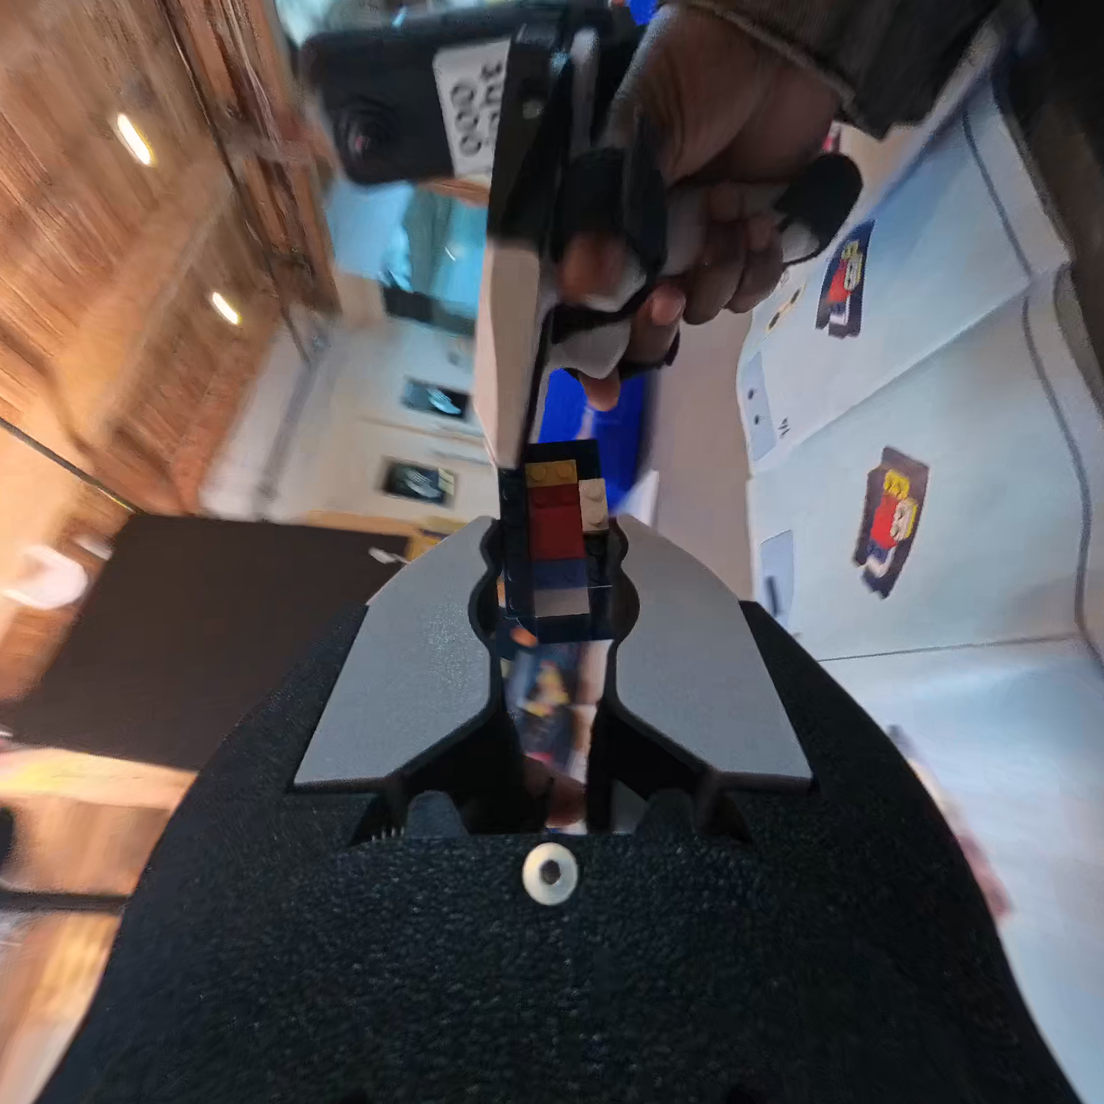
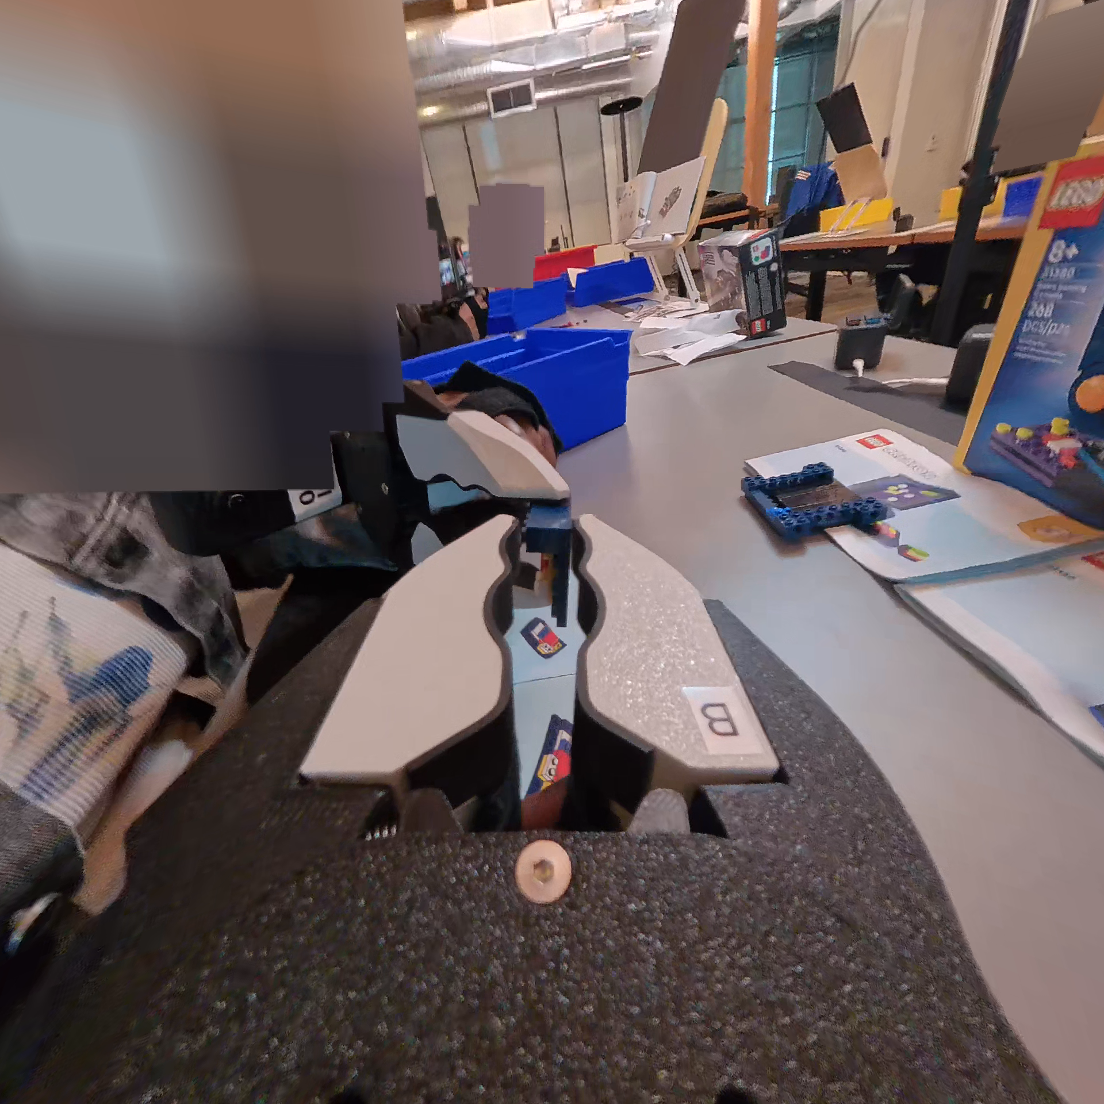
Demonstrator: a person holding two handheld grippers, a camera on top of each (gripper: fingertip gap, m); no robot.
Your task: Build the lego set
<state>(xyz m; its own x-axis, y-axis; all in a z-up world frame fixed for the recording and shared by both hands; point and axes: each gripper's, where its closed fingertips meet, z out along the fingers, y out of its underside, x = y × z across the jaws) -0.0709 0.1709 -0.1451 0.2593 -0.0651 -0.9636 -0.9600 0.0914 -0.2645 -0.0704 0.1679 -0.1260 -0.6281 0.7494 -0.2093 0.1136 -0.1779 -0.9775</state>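
- Clamping a small brick assembly (image 1: 558, 537) between narrowly parted fingers, the left gripper (image 1: 555, 531) is pressing both pads against its dark blue sides; yellow, red, white and grey bricks are showing on its face.
- Meeting it from the far end, the right gripper (image 2: 546, 526) is closing on the same assembly's dark blue plate, held in the air above an open instruction booklet (image 1: 932, 370).
- Lying farther right on the grey table (image 2: 747, 597) is a blue brick frame (image 2: 806, 499), beside a toy box (image 2: 1039, 334).

Dark-blue brick assembly (image 1: 555, 537) with yellow, red, white, grey bricks, airborne between both claws.
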